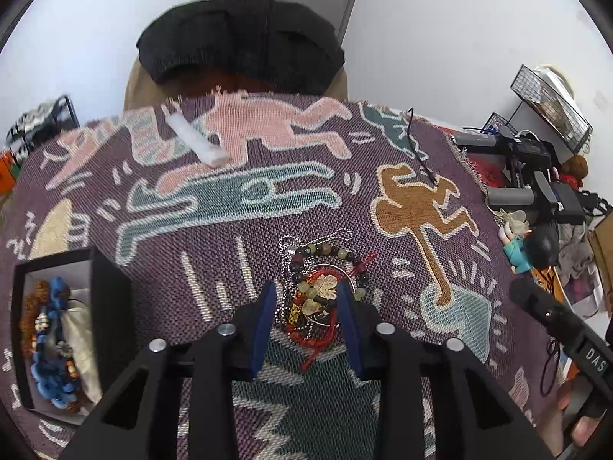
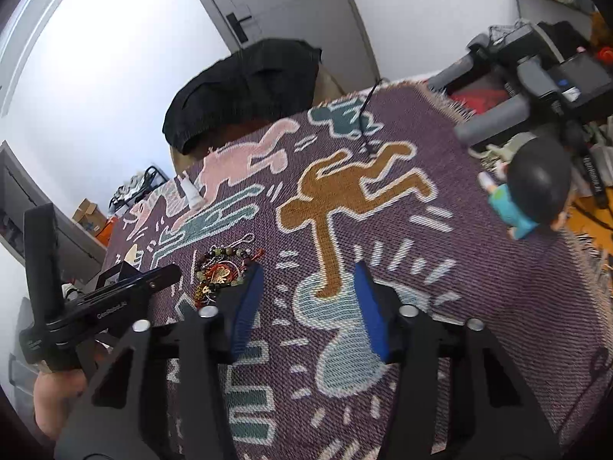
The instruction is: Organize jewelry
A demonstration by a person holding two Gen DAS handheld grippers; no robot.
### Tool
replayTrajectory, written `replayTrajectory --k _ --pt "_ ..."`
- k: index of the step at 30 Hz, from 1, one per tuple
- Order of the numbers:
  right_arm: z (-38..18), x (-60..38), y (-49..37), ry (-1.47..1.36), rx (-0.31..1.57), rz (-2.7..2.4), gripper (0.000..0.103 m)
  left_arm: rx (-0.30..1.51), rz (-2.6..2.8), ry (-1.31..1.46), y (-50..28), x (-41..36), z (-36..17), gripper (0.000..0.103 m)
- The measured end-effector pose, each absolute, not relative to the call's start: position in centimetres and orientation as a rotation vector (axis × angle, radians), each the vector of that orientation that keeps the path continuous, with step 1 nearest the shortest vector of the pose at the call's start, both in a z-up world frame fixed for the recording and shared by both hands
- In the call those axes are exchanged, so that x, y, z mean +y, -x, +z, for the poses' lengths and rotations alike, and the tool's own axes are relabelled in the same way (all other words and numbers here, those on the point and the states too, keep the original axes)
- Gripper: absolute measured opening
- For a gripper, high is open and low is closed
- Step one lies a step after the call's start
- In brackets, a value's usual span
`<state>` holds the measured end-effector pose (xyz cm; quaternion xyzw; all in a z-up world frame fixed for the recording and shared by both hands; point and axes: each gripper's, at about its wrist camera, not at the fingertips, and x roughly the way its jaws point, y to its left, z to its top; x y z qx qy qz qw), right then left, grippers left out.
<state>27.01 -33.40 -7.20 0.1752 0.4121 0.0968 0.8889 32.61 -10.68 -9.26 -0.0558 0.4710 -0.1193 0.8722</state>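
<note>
A tangled jewelry pile (image 1: 320, 293) of bead bracelets, red cord, gold leaf charms and a silver chain lies on the patterned blanket (image 1: 245, 199). My left gripper (image 1: 307, 303) is open, its blue-padded fingers straddling the near part of the pile. An open black jewelry box (image 1: 61, 329) with blue and amber beads and a cloth pouch sits to the left. My right gripper (image 2: 308, 287) is open and empty over the blanket (image 2: 421, 230), to the right of the pile (image 2: 222, 272).
A white roll (image 1: 197, 140) lies at the blanket's far side. A black cord (image 1: 417, 145) lies at the far right. A figurine (image 2: 532, 191) and black equipment (image 2: 536, 73) stand along the right edge. A dark-cushioned chair (image 1: 241, 42) stands behind the table.
</note>
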Motion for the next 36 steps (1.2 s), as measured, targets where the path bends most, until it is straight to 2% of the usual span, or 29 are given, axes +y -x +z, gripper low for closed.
replayTrajectory --k 2,7,18,20,22,24,30,32,34,36 --pt "-7.6 -33.0 -28.0 -0.372 0.885 0.224 0.039 1.0 -0.244 0.12 -32.9 -10.7 -9.6 0.027" --pt "-8.8 -31.4 -30.3 -0.383 0.959 0.284 0.035 1.084 -0.238 0.161 -33.8 -10.2 -11.4 0.018" --pt "-10.5 -28.2 -33.2 -0.35 1.053 0.326 0.035 1.132 -0.242 0.136 -33.3 -10.1 -13.2 0.018" --pt "-10.9 -27.5 -33.7 -0.328 1.068 0.33 0.032 1.135 -0.242 0.122 -33.1 -10.3 -13.1 0.018" --pt "-11.5 -26.6 -34.4 -0.308 1.091 0.328 0.031 1.137 -0.239 0.102 -33.0 -10.4 -13.1 0.015" --pt "-12.1 -26.0 -35.0 -0.292 1.112 0.325 0.031 1.141 -0.232 0.098 -33.0 -10.4 -13.1 0.006" --pt "-13.0 -24.1 -35.9 -0.212 1.135 0.31 0.031 1.111 -0.231 0.088 -32.4 -10.1 -11.6 0.005" --pt "-13.0 -23.8 -36.1 -0.198 1.137 0.301 0.027 1.098 -0.232 0.084 -32.1 -10.0 -10.9 0.005" --pt "-13.1 -23.8 -36.4 -0.203 1.145 0.308 0.011 1.089 -0.233 0.083 -31.9 -9.9 -10.3 0.005" --pt "-13.3 -23.8 -36.6 -0.237 1.163 0.347 0.007 1.083 -0.233 0.084 -31.6 -9.8 -10.0 0.005"
